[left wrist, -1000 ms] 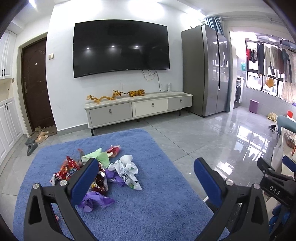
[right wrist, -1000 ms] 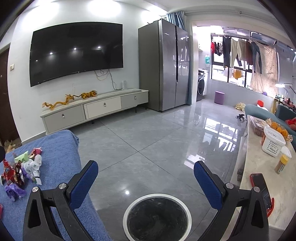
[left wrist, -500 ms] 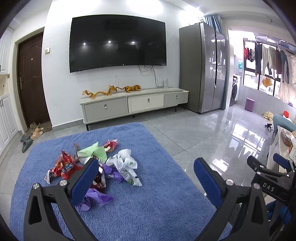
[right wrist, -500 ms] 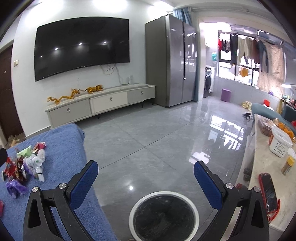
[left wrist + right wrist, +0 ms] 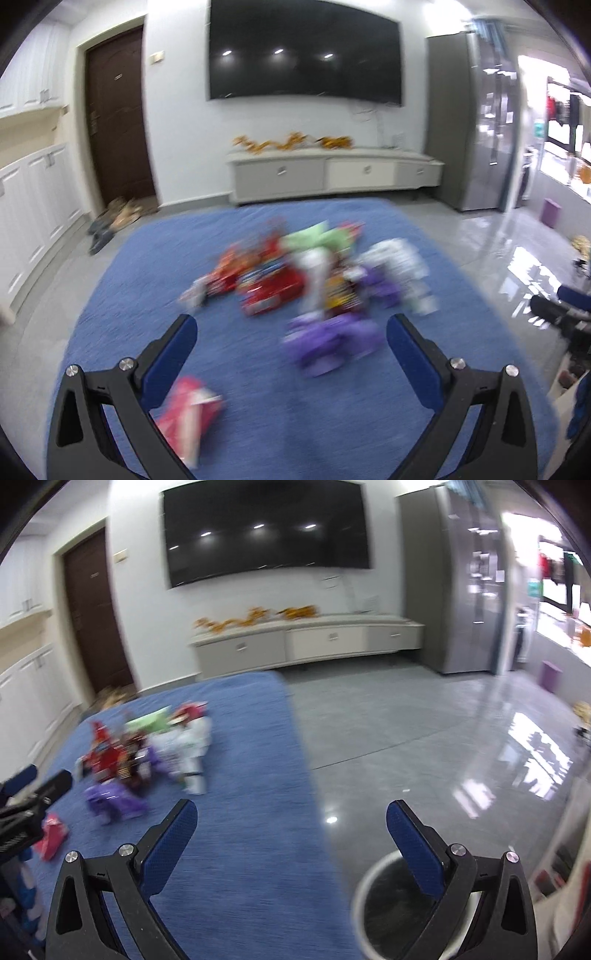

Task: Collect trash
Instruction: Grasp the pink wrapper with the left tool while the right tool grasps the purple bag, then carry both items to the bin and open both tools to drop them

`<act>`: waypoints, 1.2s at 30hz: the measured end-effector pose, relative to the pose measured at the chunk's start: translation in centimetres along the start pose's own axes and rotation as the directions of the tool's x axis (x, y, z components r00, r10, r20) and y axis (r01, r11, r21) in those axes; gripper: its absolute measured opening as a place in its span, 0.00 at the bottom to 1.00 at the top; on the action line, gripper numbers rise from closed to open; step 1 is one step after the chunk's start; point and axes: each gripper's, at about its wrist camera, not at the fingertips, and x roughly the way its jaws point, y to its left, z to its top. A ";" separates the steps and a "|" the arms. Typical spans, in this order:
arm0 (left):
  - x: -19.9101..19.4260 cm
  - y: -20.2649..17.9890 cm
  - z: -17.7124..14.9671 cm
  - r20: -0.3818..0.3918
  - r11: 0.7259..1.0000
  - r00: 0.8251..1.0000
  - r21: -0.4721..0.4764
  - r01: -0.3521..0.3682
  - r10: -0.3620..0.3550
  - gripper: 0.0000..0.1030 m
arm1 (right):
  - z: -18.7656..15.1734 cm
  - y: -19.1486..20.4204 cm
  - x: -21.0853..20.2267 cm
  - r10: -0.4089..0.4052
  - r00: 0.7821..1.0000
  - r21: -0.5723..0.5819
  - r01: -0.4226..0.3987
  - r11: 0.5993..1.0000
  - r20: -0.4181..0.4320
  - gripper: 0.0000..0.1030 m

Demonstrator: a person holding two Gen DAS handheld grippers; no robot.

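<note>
A pile of crumpled wrappers [image 5: 303, 280] in red, green, white and purple lies on the blue rug [image 5: 258, 413], blurred by motion. A purple wrapper [image 5: 332, 343] sits nearest, just beyond my open left gripper [image 5: 291, 343]. A red-and-white wrapper [image 5: 188, 410] lies apart by the left finger. In the right wrist view the same pile [image 5: 144, 757] is at the left, and my right gripper [image 5: 291, 827] stands open and empty over the rug's edge. A white-rimmed round bin [image 5: 399, 908] with a dark inside stands on the tiles, partly behind the right finger.
Grey glossy tiles [image 5: 406, 738] stretch right of the rug. A low white TV cabinet [image 5: 332, 173] and a wall TV [image 5: 306, 55] are at the back, a grey fridge [image 5: 476, 118] at right, a brown door [image 5: 114, 114] and shoes [image 5: 114, 221] at left.
Both grippers have swung left and tilted down. The trash pile now sits centred and closer in the left wrist view; the bin slid to the lower right in the right wrist view. Both stay open.
</note>
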 end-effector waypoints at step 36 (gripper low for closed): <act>1.2 7.6 -5.6 -0.200 0.994 0.979 -0.102 0.026 -0.046 0.32 | -0.8 18.2 10.5 0.394 0.882 -0.301 -0.462 0.835 -0.260 0.37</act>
